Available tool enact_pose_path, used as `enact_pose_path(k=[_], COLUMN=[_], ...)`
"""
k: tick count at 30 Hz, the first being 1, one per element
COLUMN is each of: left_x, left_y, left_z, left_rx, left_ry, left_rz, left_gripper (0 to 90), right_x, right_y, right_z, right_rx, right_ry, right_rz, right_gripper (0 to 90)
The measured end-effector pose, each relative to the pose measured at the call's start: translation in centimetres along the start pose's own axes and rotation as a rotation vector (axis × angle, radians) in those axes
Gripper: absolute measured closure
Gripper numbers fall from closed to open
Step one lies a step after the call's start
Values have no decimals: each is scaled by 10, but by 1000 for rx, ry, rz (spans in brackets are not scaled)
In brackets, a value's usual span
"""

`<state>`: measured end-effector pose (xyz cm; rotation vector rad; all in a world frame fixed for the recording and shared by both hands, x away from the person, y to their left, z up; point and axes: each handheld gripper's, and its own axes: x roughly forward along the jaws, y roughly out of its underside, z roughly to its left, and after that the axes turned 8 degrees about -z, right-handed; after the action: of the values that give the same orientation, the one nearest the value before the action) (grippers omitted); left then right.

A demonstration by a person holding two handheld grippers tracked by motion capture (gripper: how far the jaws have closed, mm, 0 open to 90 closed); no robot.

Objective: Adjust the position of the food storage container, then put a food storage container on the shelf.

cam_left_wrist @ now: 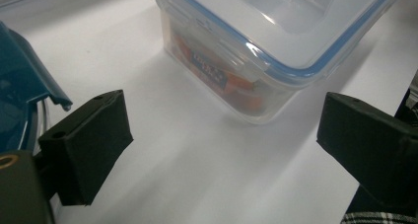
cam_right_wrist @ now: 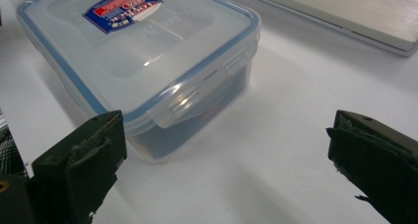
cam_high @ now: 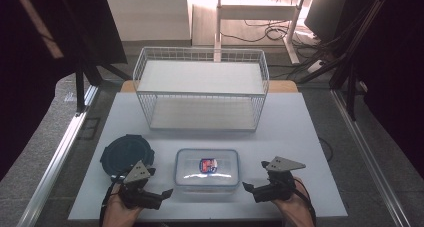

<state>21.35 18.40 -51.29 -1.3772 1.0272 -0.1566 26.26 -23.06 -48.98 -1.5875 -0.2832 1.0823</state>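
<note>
Centre front on the white table [cam_high: 300, 122]: clear rectangular plastic container [cam_high: 207, 169] with blue-rimmed snap lid, between left gripper [cam_high: 159, 188] and right gripper [cam_high: 254, 178]. Both jaws spread wide, empty, clear of it. Alongside: round dark-blue lid [cam_high: 121, 153]; behind: white wire basket [cam_high: 202, 87].

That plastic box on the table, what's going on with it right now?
A person holds a gripper in each hand on either side of the clear plastic box, which sits on the white table with its blue-edged lid clipped on. The left gripper and right gripper both stand open, with nothing between the jaws and neither touching the box. A dark round container lies to the box's left, and an empty wire basket stands behind it.
</note>
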Motion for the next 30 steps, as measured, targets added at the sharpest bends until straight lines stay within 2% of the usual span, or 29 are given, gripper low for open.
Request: enact_pose_path(k=[1,4,9,11,16,20,22,25,30], left_x=[1,1,1,3,6,7,10,17,30], left_y=[1,0,-3,-5,-10,-21,-27,-34,-43], left_z=[0,1,3,3,3,4,4,4,5], left_rx=[19,28,21,25,28,10,-6,-10,-11], left_ry=[-10,-14,5,9,26,55,75,92,93], left_rz=[-1,-13,-38,-40,-44,-52,-43,-30,-5], left_gripper=[49,42,34,33,33,36,37,37,31], right_x=[0,0,0,1,4,7,10,13,26], right_y=[1,1,-1,-2,-4,-10,-13,-15,-23], right_z=[-1,-1,1,3,5,7,9,9,11], right_rx=[-4,-10,-19,-40,-38,-20,-9,5,53], right_ry=[-3,-1,5,6,-6,-24,-22,-22,-76], right_rz=[2,-5,-20,-22,-27,-17,-3,7,16], right_gripper=[10,9,9,8,8,12,13,12,0])
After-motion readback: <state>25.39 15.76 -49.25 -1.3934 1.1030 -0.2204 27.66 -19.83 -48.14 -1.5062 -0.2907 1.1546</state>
